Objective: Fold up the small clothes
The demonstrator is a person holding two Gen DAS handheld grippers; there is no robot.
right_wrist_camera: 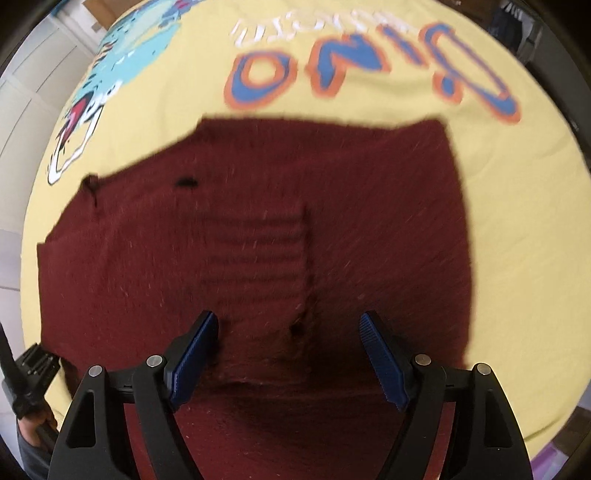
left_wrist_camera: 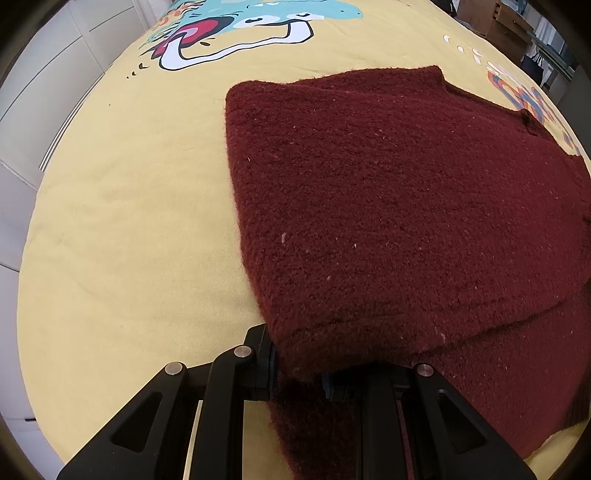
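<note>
A dark red knitted garment lies on the yellow printed sheet, one layer folded over another. My left gripper is shut on the near folded edge of the garment, its fingertips hidden under the fabric. In the right wrist view the same garment spreads flat, with a ribbed patch in its middle. My right gripper is open and empty just above the garment's near part, blue pads wide apart.
The sheet carries a dinosaur print and large blue-orange letters. White cupboard doors stand at the left. Furniture is at the far right. The other gripper shows at the left edge.
</note>
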